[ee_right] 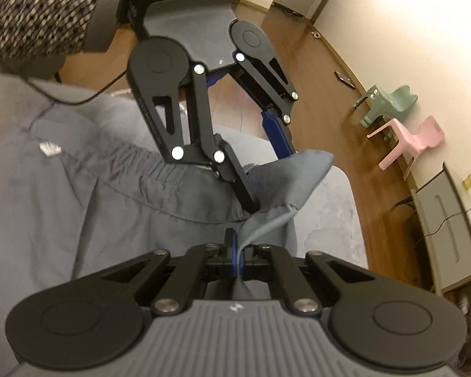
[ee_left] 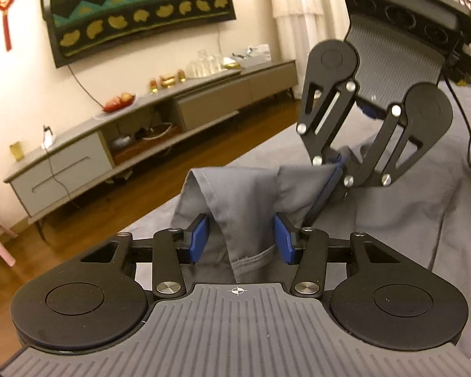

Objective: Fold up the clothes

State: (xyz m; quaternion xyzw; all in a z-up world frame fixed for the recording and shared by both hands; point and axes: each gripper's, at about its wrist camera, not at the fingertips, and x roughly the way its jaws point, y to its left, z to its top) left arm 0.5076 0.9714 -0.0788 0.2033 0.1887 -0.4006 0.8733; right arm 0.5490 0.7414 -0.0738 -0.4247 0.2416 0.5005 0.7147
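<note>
Grey trousers [ee_left: 402,201] lie on a grey surface, elastic waistband [ee_right: 147,169] showing in the right wrist view. A lifted hem fold [ee_left: 245,194] hangs between the blue pads of my left gripper [ee_left: 241,238], whose jaws stand apart around it. My right gripper [ee_right: 238,254] is shut on the same cloth edge [ee_right: 285,176]; it also shows in the left wrist view [ee_left: 329,185], pinching the fold. The left gripper [ee_right: 260,163] shows in the right wrist view, open around the raised cloth.
A long grey TV cabinet [ee_left: 110,144] with fruit and glassware stands under a wall TV [ee_left: 135,9]. Wood floor [ee_right: 345,125] lies beyond the surface edge. Pink [ee_right: 411,141] and green [ee_right: 389,100] small chairs stand by the wall. A patterned cushion [ee_right: 31,6] lies behind.
</note>
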